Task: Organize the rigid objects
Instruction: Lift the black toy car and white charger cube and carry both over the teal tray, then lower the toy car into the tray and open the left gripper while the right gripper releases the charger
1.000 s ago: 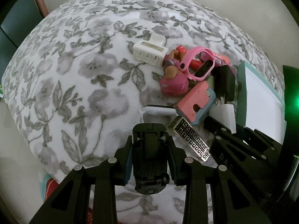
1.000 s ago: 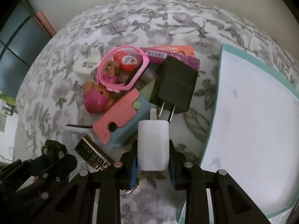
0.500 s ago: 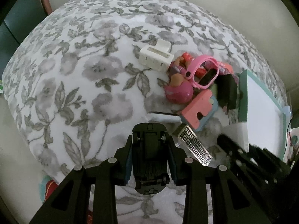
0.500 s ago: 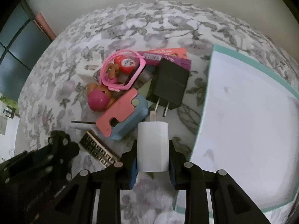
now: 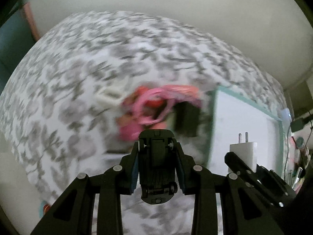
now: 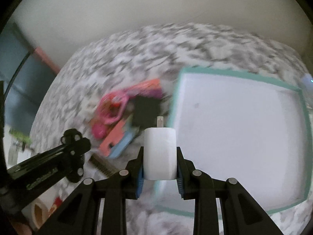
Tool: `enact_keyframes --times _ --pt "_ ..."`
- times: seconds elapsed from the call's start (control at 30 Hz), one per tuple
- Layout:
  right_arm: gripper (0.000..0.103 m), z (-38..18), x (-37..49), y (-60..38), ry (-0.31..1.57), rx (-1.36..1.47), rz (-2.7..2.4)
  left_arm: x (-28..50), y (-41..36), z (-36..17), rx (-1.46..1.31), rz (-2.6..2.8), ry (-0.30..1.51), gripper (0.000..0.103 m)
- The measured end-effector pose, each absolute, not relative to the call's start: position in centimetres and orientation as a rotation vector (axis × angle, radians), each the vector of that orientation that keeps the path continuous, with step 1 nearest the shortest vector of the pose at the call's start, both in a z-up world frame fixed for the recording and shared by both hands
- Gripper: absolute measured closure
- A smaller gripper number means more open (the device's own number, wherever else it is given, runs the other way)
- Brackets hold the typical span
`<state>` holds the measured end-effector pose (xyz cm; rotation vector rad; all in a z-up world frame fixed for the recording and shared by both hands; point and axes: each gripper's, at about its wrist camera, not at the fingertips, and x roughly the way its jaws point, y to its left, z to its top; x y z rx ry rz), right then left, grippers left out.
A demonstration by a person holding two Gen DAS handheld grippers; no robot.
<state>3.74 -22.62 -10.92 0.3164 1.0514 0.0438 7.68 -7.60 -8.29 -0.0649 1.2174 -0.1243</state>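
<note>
While our left gripper [image 5: 156, 146] clamps a black toy car [image 5: 156, 168] above the floral bedspread [image 5: 68, 78], our right gripper [image 6: 160, 152] pinches a white charger [image 6: 160, 152] over the near edge of the teal-rimmed tray [image 6: 234, 74], beside the blurred toy pile [image 6: 121, 117].

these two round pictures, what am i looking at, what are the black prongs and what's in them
Each picture comes from a fisheye camera mounted on a hand-held gripper; a person carries one in each hand. The black prongs are each gripper's two fingers. The left gripper clamps a black toy car, underside facing the camera. The right gripper clamps a white wall charger, prongs pointing away. Below is a floral bedspread with a blurred pile of small items, among them a pink watch and a black charger, beside a white tray with a teal rim.
</note>
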Motion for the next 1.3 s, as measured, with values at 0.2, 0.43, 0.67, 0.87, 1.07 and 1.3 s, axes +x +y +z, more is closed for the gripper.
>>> enact_keyframes --times 0.2,0.43,0.67,0.87,1.07,1.3 --pt "0.074 -11.7 3.9 -28.0 1.029 0.353 -0.144 8.6 -14.9 -9.1 0.010 -0.248 1.217 0.069" --pt "0.074 -12.5 3.9 -34.4 1.013 0.415 -0.317 9.2 -21.4 -10.7 0.086 -0.368 1.199 0.069" --pt "0.074 -14.3 4.3 -37.3 1.031 0.391 -0.419 10.1 -24.5 -12.6 0.127 -0.418 1.193 0.069" --pt "0.074 -15.6 4.5 -37.8 1.051 0.381 -0.429 10.7 -25.5 -14.1 0.146 -0.420 1.207 0.068" --pt "0.074 -15.8 4.8 -37.5 1.051 0.334 -0.435 10.8 -25.5 -14.6 0.161 -0.416 1.208 0.068" --pt "0.073 -15.5 4.7 -37.5 1.052 0.337 -0.441 10.8 -25.2 -14.5 0.157 -0.412 1.230 0.052"
